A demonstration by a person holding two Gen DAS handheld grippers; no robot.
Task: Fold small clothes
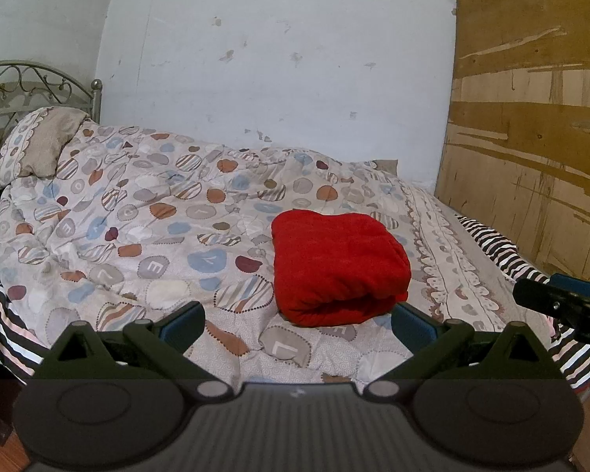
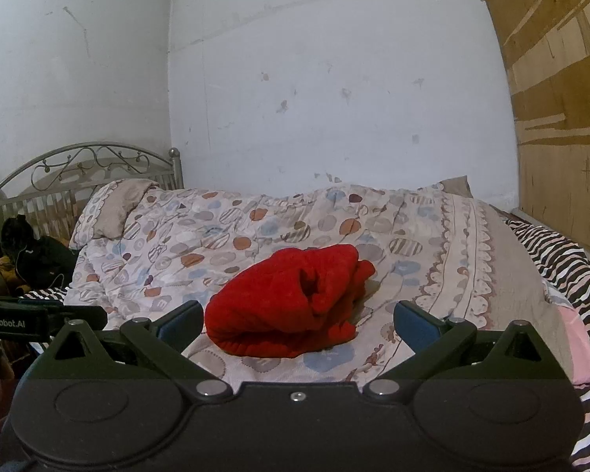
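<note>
Above the quilt (image 1: 137,204), both grippers (jaws wide) facing red garment (image 1: 338,263).

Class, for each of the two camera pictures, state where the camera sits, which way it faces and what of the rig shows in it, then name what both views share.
Left wrist: sits on the left claw, faces across the bed toward the wall; its open fingers show, the right claw pokes in at right.
Right wrist: sits on the right claw, faces the same wall; open fingers show, the left claw at left edge.
Shared: folded red garment on the patterned quilt, metal headboard.
</note>
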